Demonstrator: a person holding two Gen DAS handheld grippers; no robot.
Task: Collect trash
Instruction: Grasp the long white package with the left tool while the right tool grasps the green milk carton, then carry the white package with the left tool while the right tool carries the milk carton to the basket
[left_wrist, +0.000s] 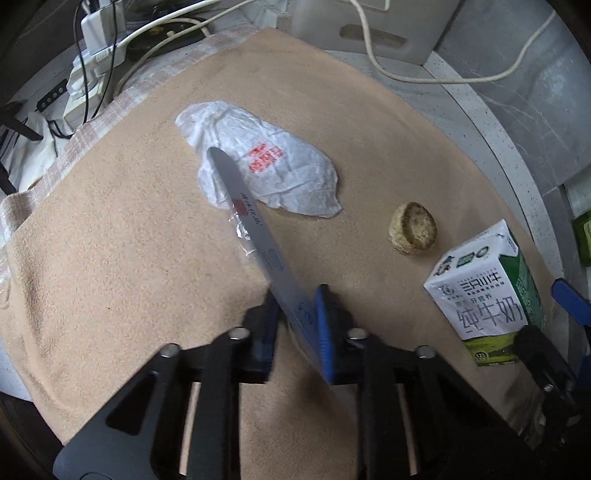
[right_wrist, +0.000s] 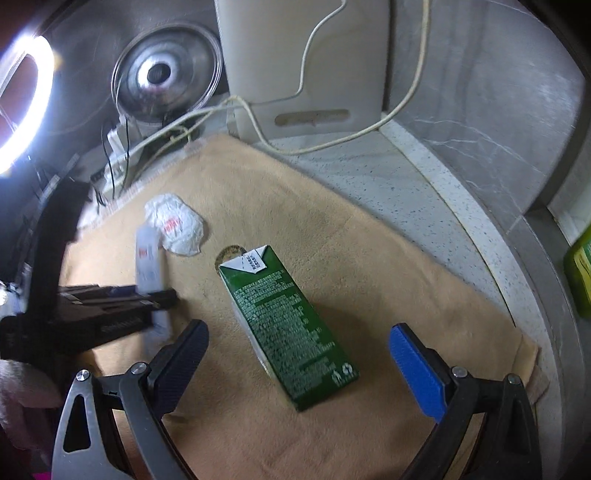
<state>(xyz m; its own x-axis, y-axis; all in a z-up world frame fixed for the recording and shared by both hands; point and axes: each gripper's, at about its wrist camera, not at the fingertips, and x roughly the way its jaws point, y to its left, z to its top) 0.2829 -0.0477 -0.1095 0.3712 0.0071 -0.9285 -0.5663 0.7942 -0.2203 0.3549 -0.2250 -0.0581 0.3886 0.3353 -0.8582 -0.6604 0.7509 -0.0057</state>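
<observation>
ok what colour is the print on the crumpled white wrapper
Red, on the crumpled white wrapper; it shows best in the left wrist view.

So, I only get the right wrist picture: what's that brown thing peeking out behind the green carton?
Observer: A small round brownish lump, perhaps a bit of food, lying apart from the carton.
Operator: And the blurry strip on the left?
Observer: A long flat grey packet with print on it, clamped in the left tool.
Operator: Is the carton green all round?
Observer: No, another face is white with large lettering.
</observation>
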